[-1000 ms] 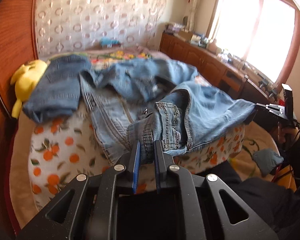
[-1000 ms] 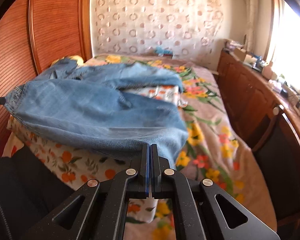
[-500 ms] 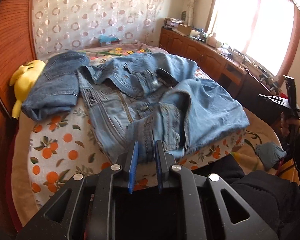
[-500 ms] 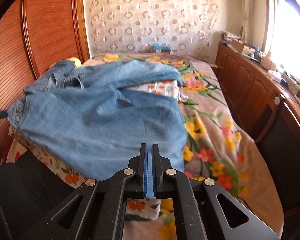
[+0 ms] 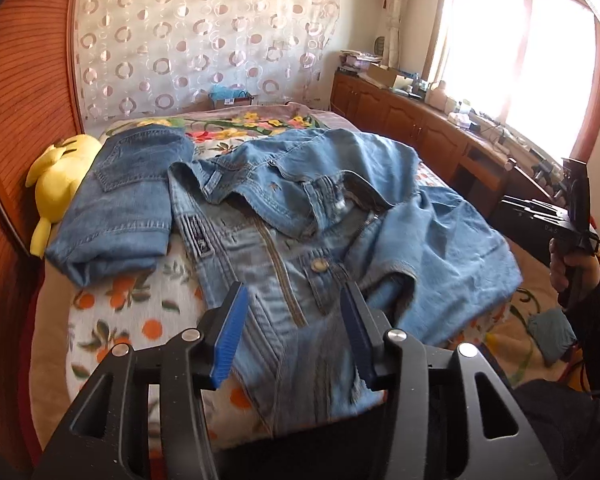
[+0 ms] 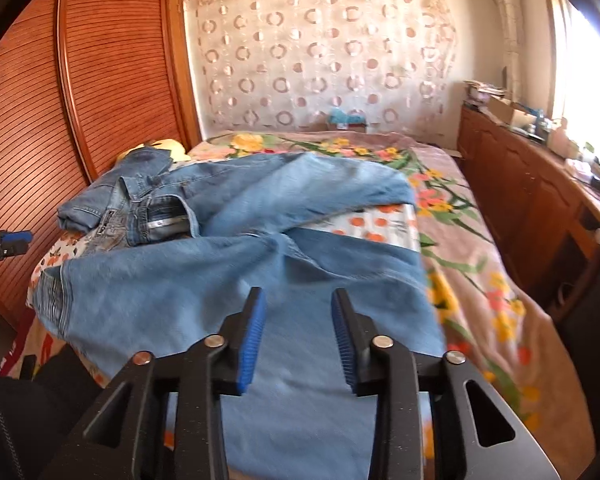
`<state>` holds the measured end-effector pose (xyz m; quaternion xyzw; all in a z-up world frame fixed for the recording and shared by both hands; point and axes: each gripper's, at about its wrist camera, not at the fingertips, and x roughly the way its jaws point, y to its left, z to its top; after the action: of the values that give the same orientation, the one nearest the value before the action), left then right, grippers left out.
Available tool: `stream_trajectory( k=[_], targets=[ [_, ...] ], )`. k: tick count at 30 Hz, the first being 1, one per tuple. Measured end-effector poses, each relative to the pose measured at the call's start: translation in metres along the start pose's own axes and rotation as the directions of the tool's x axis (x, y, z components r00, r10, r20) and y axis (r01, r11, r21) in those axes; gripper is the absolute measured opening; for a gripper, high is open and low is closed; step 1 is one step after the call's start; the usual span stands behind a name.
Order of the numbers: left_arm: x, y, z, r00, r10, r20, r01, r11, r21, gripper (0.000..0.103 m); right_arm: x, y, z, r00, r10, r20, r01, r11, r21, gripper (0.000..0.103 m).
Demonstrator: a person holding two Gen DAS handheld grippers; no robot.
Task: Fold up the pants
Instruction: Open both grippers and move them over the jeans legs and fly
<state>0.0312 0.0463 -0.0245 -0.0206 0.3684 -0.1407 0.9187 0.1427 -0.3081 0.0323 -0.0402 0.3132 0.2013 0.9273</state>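
Light blue jeans (image 5: 292, 236) lie spread across the near end of the bed, waistband and zip toward my left gripper, legs (image 6: 236, 280) stretching toward the right one. My left gripper (image 5: 292, 316) hovers over the waistband with its jaws opening; denim lies below the gap and neither pad presses on it. My right gripper (image 6: 296, 324) is over the leg end, its jaws also opening, the cloth flat beneath and free of the pads. In the left wrist view the right gripper (image 5: 556, 220) shows at the right edge, held in a hand.
A folded pair of jeans (image 5: 120, 200) lies at the far left beside a yellow plush toy (image 5: 60, 172). The floral bedspread (image 6: 480, 264) is bare to the right. Wooden cabinets (image 6: 540, 200) run along the right, a slatted wardrobe (image 6: 40, 120) along the left.
Both grippers were shut on the jeans and holding them up; now both have let go and spread their jaws. The jeans have dropped flat onto the bed.
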Motion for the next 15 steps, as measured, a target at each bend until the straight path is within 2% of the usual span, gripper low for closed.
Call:
stream_trajectory(
  k=[8,15],
  targets=[
    [0.057,0.006,0.032,0.999,0.013,-0.042,-0.012,0.999,0.030,0.049,0.076,0.021,0.012,0.998,0.010,-0.061,-0.011,0.999,-0.031,0.043],
    [0.097,-0.003,0.040,0.993,-0.047,-0.111,0.053,0.997,0.052,0.049,0.111,0.019,0.018,0.996,-0.025,-0.089,0.020,0.998,-0.056,0.043]
  ],
)
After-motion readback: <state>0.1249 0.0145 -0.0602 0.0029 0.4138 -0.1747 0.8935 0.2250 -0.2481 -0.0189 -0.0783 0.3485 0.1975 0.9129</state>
